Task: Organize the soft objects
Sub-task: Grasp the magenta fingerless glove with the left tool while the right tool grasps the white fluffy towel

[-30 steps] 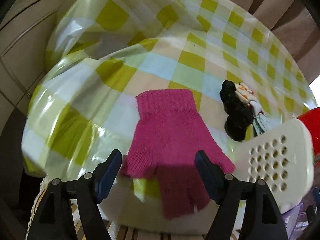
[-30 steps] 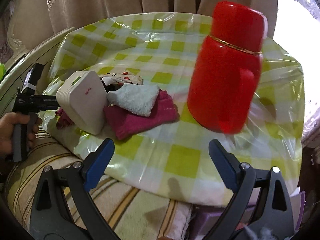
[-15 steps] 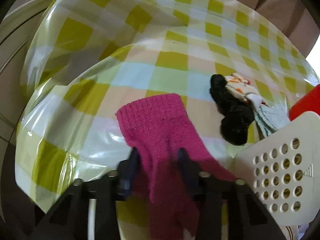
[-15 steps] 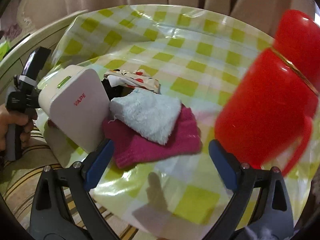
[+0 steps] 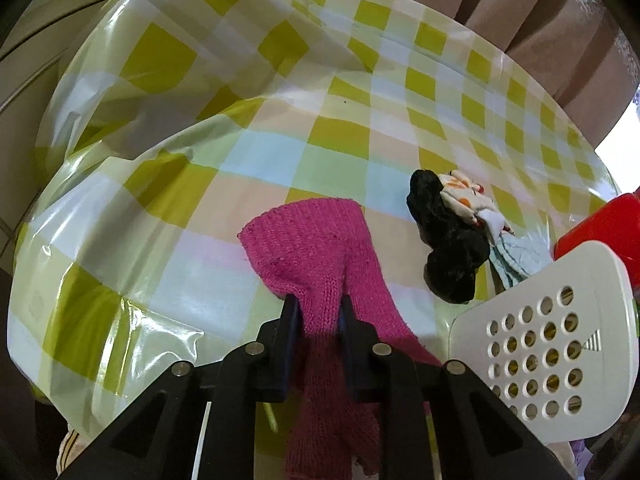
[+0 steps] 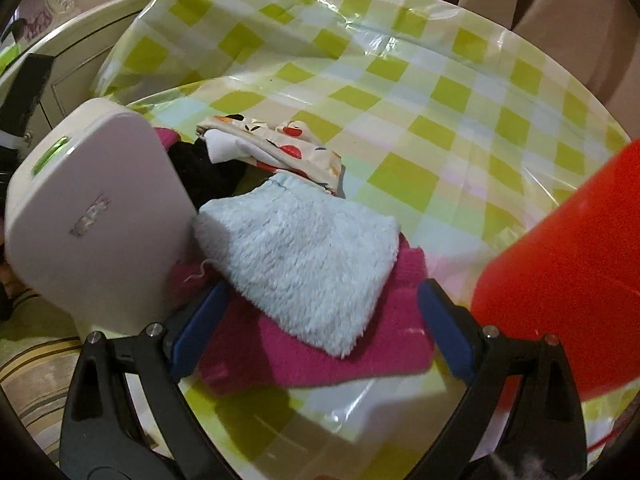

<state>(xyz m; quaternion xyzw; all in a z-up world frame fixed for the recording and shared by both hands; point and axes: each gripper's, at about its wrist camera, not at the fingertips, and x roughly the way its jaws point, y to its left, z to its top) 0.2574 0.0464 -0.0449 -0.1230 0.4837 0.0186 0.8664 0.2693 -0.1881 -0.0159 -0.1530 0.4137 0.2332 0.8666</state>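
One pink glove [image 5: 316,256] at near table edge, my left gripper [image 5: 318,310] closing, pads pinching its knit; checked cloth [image 5: 280,120] beyond wide open. Right view: my right gripper [image 6: 324,308] spread over one blue fuzzy cloth [image 6: 304,256] on one pink cloth [image 6: 384,356], white box [image 6: 92,216] crowding left, red flask [image 6: 568,280] right.

Glossy, wrinkled plastic table cover [image 5: 208,216], checked. Matt ribbed knit on magenta glove [image 5: 316,248]. Fluffy, rough pile on pale blue cloth [image 6: 304,256]; smooth printed fabric on spotted cloth [image 6: 280,142]; fuzzy black cloth [image 5: 452,248]. Smooth matt white plastic device [image 6: 96,216], perforated back. Shiny red plastic flask [image 6: 568,280].
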